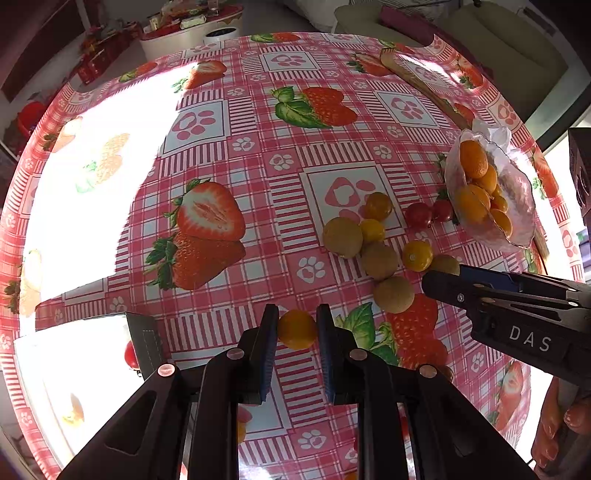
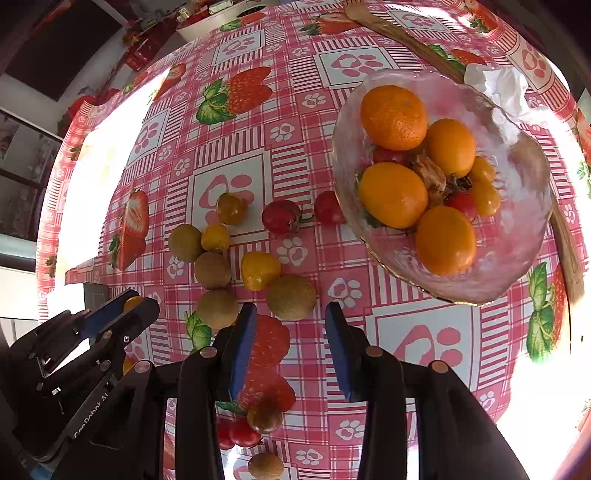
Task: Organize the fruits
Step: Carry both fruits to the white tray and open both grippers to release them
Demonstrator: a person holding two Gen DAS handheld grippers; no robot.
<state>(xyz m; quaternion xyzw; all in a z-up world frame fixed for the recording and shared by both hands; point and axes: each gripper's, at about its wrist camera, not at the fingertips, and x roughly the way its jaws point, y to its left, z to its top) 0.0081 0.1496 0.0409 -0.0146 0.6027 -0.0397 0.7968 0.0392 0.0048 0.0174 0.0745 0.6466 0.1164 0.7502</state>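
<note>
- The left gripper (image 1: 297, 328) points down at the table, its blue-padded jaws clamped on a small orange fruit (image 1: 296, 329), a kumquat by the look of it, pads pressing on both its sides.
- The right gripper (image 2: 290, 345) hangs just beside the loose fruit, its jaws apart with nothing between them, only the strawberry print of the tablecloth (image 2: 236, 155) showing in the gap.
- A clear glass bowl (image 2: 517, 258) sits to the right on the table, holding a mandarin (image 2: 393, 116), several smooth orange fruits (image 2: 445, 242), a couple of red cherry tomatoes (image 2: 460, 202) and some dried brown husk (image 2: 428, 173).
- Loose on the cloth left of the bowl lies a cluster: brownish-green round fruits (image 2: 291, 296), small yellow tomatoes (image 2: 259, 269) and two red cherry tomatoes (image 2: 280, 217), one of them right against the bowl's rim.
- More small fruit sits lower in the right wrist view, partly hidden behind the right gripper's fingers: red tomatoes (image 2: 242, 432) and a brownish one (image 2: 264, 417).
- A crumpled white tissue (image 2: 496, 86) lies against the far side of the bowl, and a wooden stick or strip (image 2: 391, 27) runs along the cloth behind it.
- Strong sunlight washes out the left part of the table.
- A person's fingers (image 1: 576, 417) show at the right edge of the left wrist view, behind the right gripper.
</note>
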